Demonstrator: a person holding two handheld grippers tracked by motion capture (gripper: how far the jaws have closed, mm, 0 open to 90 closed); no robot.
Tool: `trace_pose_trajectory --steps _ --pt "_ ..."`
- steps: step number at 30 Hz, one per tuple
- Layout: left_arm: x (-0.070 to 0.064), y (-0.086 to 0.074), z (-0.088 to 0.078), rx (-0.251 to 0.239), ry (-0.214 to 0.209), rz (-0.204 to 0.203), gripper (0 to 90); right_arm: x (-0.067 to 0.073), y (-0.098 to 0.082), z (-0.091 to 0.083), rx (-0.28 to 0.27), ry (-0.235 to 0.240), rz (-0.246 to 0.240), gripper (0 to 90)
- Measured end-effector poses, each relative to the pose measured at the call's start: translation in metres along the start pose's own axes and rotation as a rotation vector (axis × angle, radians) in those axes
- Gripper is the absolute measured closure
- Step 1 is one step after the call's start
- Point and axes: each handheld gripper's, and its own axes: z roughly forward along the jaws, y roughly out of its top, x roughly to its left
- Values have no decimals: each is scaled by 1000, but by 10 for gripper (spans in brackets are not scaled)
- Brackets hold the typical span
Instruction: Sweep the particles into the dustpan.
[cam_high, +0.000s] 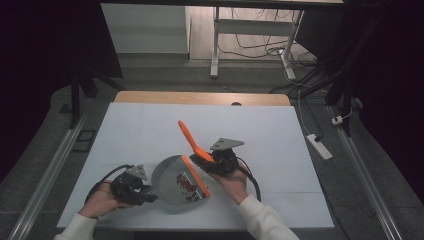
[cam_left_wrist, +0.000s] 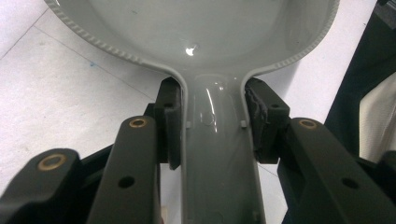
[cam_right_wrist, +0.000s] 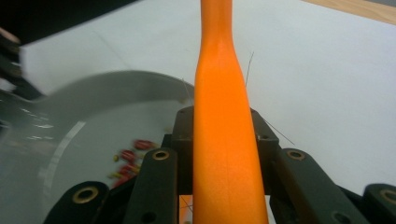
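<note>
Two tools are being used together at this moment: a grey dustpan (cam_high: 172, 180) is being held by its handle in the left gripper (cam_high: 141, 192), and an orange brush (cam_high: 192, 145) is being held by its handle in the right gripper (cam_high: 212, 162). Small red bits (cam_high: 186, 184) are being gathered inside the pan, close behind its orange front lip (cam_high: 196, 177), on the white table cover (cam_high: 150, 125).

For the step to be done well, the pan's lip is best kept pressed flat to the cover while the brush is being drawn toward it, so that nothing slips underneath. Short, low strokes are being judged safer than long ones, since light bits may be flicked over the rim. The pan ought to be tilted back slightly before it is lifted, so that the load is being kept away from the lip.

In the left gripper view, the jaws are seen closed on the dustpan handle (cam_left_wrist: 219, 154), with both pads (cam_left_wrist: 170, 126) pressing its sides just below the bowl. In the right gripper view, the jaws are seen clamped on the brush handle (cam_right_wrist: 224, 140), which is rising upright between them; the red bits (cam_right_wrist: 128, 161) are seen lying in the pan to the lower left. No slack is being observed in either grip.
</note>
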Motion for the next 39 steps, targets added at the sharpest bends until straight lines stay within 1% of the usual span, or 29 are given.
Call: trace_pose_trajectory --steps 2,3,4,5,6,7,9,11,12,13,15,17,19,21,22,23,24,27,29,32,34,36,39 --pt "0 0 0 0 0 0 613 -4 -4 -1 16 -23 3 701" --pt "0 0 0 1 0 0 613 -6 -10 0 44 -41 -13 701" --pt "0 0 0 1 -2 2 613 -6 -10 0 44 -41 -13 701" --pt "0 0 0 1 -1 1 613 -7 -15 3 74 -57 -22 701" --pt "0 0 0 0 -2 1 613 -7 -15 3 74 -57 -22 701" --pt "0 0 0 0 0 0 613 -7 -18 5 89 -60 -18 701" --pt "0 0 0 -1 1 0 613 -5 -21 6 84 -49 -12 701" --pt "0 0 0 0 0 1 613 1 -22 6 87 -28 -4 701" --pt "0 0 0 0 1 1 613 5 -23 7 76 -7 5 700" --pt "0 0 1 1 1 1 613 8 -24 8 71 0 4 700" --pt "0 0 1 1 2 0 613 16 -25 10 60 3 0 699" --pt "0 0 0 -1 2 -1 613 21 -26 11 48 7 11 697" --pt "0 0 0 -3 2 -2 613 25 -27 12 31 2 12 697" --pt "0 0 0 1 2 -1 613 26 -27 11 4 24 35 699" --pt "0 0 1 2 2 -1 613 26 -26 11 -13 67 58 700" --pt "0 0 1 3 2 -1 613 27 -26 12 -18 85 67 700" --pt "0 0 1 4 3 -1 613 29 -26 13 -20 97 71 700" --pt "0 0 0 -1 3 -3 613 34 -24 14 -31 154 73 700" --pt "0 0 0 -3 2 -3 613 35 -22 12 -48 162 62 700" --pt "0 -1 0 -4 2 -2 613 29 -16 5 -76 135 57 700" --pt "1 -1 0 -9 6 -3 613 22 -14 -1 -87 99 53 700" --pt "1 -1 0 -24 8 -8 613 14 -14 -5 -87 65 45 701" --pt "1 -1 0 -35 12 -3 613 3 -15 -8 -77 36 49 700"
